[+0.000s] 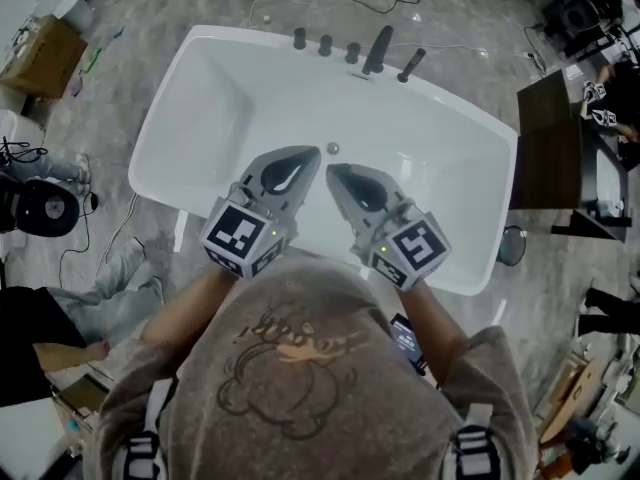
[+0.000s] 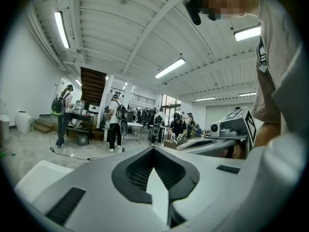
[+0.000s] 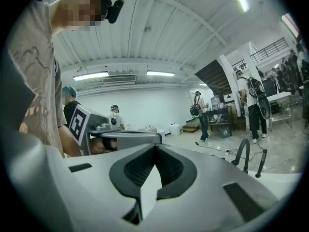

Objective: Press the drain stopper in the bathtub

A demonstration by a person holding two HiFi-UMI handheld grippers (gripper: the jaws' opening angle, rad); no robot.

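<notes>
White oval bathtub (image 1: pixel 460 148): left hand-held gripper (image 1: pixel 308 156) and right hand-held gripper (image 1: pixel 334 172) closed, empty, above small round metal drain stopper (image 1: pixel 332 149). Approach; next, lower tip onto it.

Grey left tool (image 1: pixel 312 154) and right tool (image 1: pixel 332 171) bear black-and-white marker cubes (image 1: pixel 243 236).

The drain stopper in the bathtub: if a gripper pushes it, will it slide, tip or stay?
The drain stopper looks small, round and seated in the bathtub floor, so it probably stays put and only sinks straight down. Its shiny top looks metallic, so a narrow jaw tip may skid unless centred.
</notes>
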